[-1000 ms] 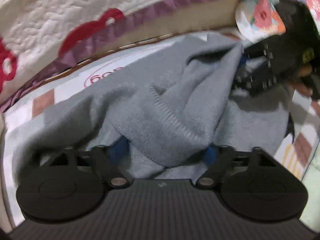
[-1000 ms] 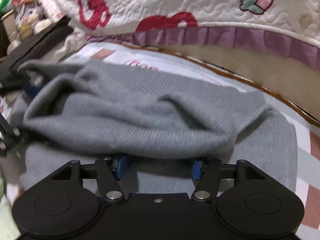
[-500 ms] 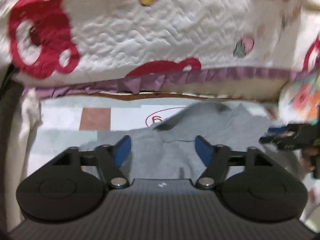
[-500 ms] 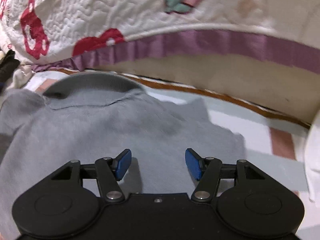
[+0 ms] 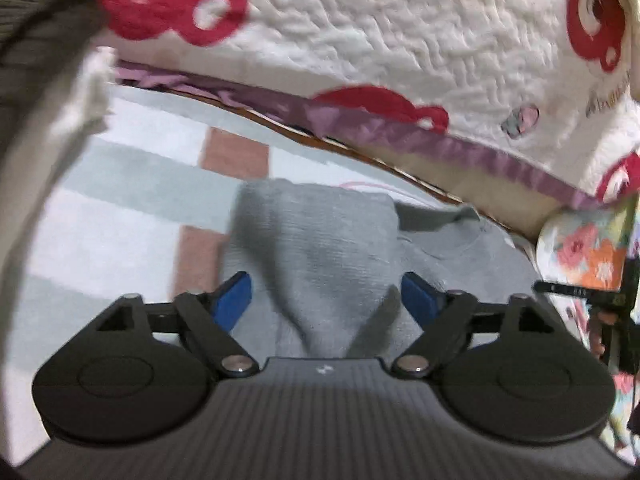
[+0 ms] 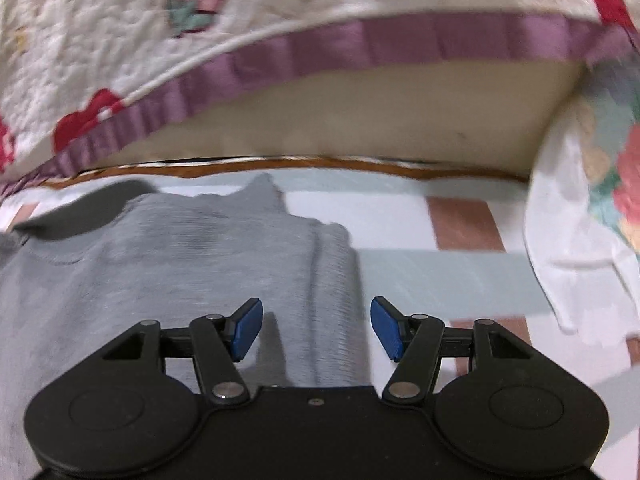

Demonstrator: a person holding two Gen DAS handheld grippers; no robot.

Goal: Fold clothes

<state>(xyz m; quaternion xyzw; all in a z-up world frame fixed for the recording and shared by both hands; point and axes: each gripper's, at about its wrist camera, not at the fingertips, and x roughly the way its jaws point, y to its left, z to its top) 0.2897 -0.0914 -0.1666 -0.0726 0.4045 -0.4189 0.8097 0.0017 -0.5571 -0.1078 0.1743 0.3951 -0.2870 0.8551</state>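
The white quilt [image 5: 400,40] with red motifs and a purple frill hangs behind the checked mat [image 5: 120,216], where the grey sweater [image 5: 320,248] lies, collar toward the quilt. The left gripper [image 5: 326,296] points forward and low over a raised fold of the knit, its blue pads [image 5: 232,300] spread wide and gripping nothing. The right gripper [image 6: 316,326] hovers level above the sweater's [image 6: 180,264] folded right edge, pads [image 6: 386,328] likewise parted and empty. A second ago both were clamped on bunched fabric held up (the folds hid the pads); the sweater now lies flatter, released.
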